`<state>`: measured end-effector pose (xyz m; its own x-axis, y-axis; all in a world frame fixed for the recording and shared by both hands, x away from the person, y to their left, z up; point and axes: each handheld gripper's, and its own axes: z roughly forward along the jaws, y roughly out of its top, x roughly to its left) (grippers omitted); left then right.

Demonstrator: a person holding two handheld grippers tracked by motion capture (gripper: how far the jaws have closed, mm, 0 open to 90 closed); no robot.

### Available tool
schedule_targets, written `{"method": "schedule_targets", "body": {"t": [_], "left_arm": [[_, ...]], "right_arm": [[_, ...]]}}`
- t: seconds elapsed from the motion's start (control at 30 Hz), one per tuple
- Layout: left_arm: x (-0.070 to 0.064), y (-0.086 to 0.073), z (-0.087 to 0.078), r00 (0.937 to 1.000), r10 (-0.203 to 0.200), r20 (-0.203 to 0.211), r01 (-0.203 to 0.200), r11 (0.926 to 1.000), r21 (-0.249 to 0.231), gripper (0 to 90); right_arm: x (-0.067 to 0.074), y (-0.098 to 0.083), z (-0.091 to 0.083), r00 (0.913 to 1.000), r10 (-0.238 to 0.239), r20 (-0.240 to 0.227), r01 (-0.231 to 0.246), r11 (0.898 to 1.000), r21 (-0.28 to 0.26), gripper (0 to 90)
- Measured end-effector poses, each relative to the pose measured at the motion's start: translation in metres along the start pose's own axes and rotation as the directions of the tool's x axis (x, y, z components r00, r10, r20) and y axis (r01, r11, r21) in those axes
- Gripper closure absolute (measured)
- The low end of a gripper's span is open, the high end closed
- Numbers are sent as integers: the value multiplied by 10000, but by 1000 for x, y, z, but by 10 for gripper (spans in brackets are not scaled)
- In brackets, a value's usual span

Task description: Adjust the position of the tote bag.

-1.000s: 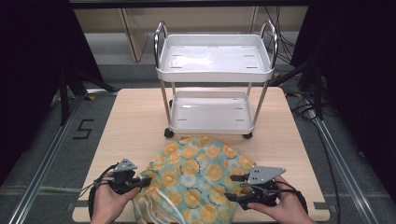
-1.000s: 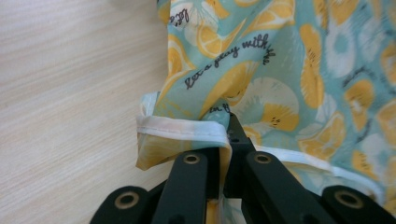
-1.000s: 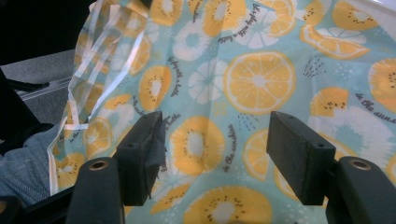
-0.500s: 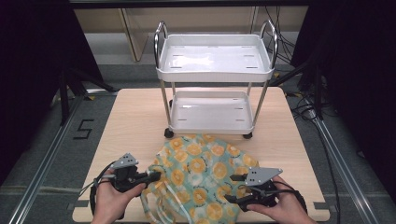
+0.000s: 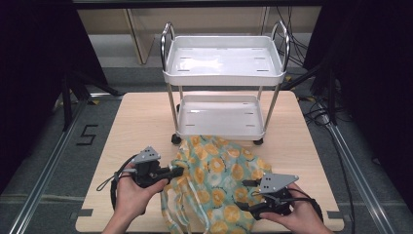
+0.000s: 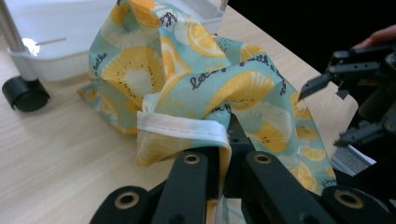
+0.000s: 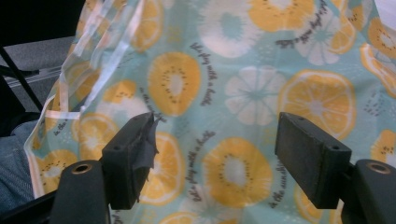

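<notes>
1. The printed cloth bag (image 5: 214, 180) is lying crumpled on the table (image 5: 141, 122), just at 6 o'clock of the white trolley (image 5: 224, 87); its near edge is hanging over the table front.
2. Left gripper (image 5: 176, 171) is clenching the bag's hemmed rim (image 6: 180, 130); in the left gripper view the jaws are standing nearly together with the hem pinched between them, cloth peaking up from the pinch.
3. Right gripper (image 5: 247, 208) is released: its jaws have just been opening, and in the right gripper view the pads (image 7: 133, 154) are standing wide with cloth lying behind them, nothing pressed.
4. Handling, my read: thin, light, fully limp fabric. It is sagging and folding wherever unsupported, so one grip is only dragging a corner along.
5. Weave looks matte, not slick; a pinch on a single layer may be slipping, doubled hem is holding better.
6. Where to grab: the stitched rim or the pale drawstring (image 7: 109, 42) at 10 o'clock in the right gripper view.
7. Risk: catching two layers at once and closing the mouth.
</notes>
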<state>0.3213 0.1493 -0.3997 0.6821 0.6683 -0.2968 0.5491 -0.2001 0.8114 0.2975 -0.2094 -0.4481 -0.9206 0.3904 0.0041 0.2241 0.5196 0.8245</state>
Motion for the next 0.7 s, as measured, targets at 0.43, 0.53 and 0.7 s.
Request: {"method": "schedule_targets", "body": {"t": [0.43,0.53,0.7], "left_arm": [[-1,36,30,9998,179,84,-175,9989,-438,885],[-2,43,35,9997,240,33,-238,9988,-425,885],[-1,50,41,9998,222,-4,-222,9985,-505,886]], "right_arm": [[3,-4,-8,9998,-56,213,52,9999,158,233],[6,-4,-10,9997,-174,173,169,9995,269,215],[9,-4,-11,9996,-268,33,266,9992,298,186]]}}
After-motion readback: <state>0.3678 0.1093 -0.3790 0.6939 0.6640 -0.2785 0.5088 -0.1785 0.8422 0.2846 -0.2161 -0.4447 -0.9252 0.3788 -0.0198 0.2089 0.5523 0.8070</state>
